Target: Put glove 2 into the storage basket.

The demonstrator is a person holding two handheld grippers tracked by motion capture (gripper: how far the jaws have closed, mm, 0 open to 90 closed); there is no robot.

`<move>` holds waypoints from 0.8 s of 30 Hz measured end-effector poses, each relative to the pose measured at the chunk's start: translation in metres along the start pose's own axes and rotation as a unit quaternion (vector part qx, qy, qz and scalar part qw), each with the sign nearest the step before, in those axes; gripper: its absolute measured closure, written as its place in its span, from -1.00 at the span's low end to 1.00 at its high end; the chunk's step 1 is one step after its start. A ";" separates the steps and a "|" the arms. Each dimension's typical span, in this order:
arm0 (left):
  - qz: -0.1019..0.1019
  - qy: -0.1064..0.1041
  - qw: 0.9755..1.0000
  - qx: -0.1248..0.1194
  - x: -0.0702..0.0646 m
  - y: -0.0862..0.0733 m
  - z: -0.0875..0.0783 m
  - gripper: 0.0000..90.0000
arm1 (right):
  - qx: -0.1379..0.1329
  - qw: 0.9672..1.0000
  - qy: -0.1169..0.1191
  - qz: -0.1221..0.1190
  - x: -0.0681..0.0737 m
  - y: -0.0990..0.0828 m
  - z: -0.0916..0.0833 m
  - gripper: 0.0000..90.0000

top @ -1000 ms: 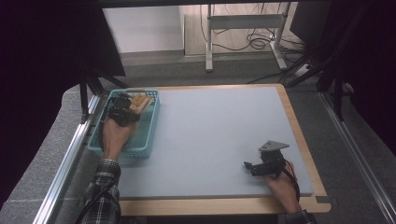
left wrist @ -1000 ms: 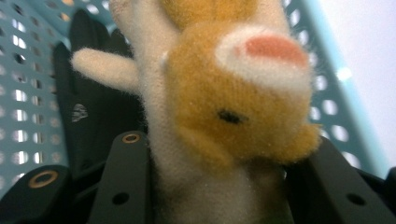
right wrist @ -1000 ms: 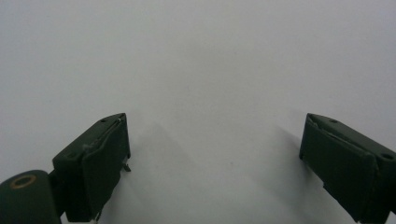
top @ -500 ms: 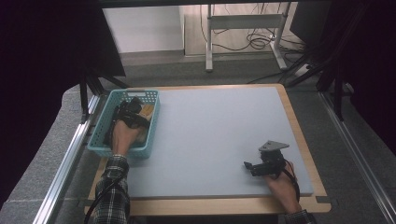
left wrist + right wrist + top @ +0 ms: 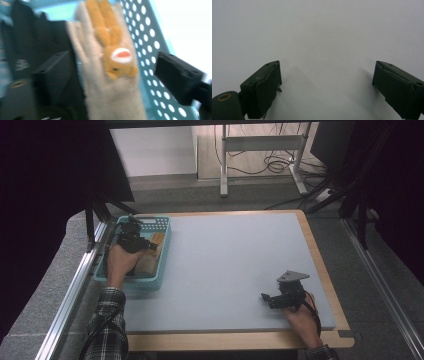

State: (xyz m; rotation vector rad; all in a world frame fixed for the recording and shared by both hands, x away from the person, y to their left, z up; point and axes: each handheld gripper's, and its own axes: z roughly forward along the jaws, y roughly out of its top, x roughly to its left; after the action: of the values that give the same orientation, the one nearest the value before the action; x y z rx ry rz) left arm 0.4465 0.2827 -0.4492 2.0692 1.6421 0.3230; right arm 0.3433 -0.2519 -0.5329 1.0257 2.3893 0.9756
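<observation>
Grey mat, teal basket [image 5: 162, 251] at left edge. Left gripper [image 5: 142, 241] jaws just opened, beige sock [image 5: 110, 85] released, lying in basket. Drop looks done. Right gripper [image 5: 267, 299] open, empty.

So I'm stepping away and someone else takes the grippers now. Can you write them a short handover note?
Left gripper: over the teal basket at the table's left, jaws just opened, beige glove with an orange plush between them, not clamped.
Right gripper: open, empty, resting on the grey mat near the right front.
Done: glove lies in the basket, beside a black item.
Left: draw the left gripper clear; whether more is to be sorted I cannot tell.
</observation>
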 end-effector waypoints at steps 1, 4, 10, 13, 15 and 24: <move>0.003 0.008 1.000 -0.001 0.001 -0.001 -0.002 -0.39 | 0.000 1.000 0.000 0.000 0.000 0.000 0.000 -0.82; 0.015 0.049 0.999 0.018 0.004 -0.006 0.004 0.26 | 0.000 1.000 0.000 0.000 0.000 0.000 0.000 -0.82; 0.013 0.065 0.996 0.061 0.010 -0.011 0.036 0.76 | 0.000 1.000 0.000 0.000 0.000 0.000 0.000 -0.82; 0.006 0.036 0.998 0.061 0.006 -0.009 0.047 0.87 | 0.000 1.000 0.000 0.000 0.000 0.000 0.000 -0.82; 0.007 0.016 0.998 0.055 0.002 -0.007 0.050 0.89 | 0.000 1.000 0.000 0.000 0.000 0.000 0.000 -0.82; -0.004 0.061 0.998 0.032 0.007 -0.008 0.041 0.45 | -0.001 1.000 0.000 0.000 0.000 0.000 0.000 -0.82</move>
State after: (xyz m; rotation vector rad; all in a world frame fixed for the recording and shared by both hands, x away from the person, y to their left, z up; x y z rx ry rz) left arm 0.4602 0.2817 -0.4889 2.1279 1.7514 0.4050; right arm 0.3432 -0.2517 -0.5330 1.0267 2.3880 0.9767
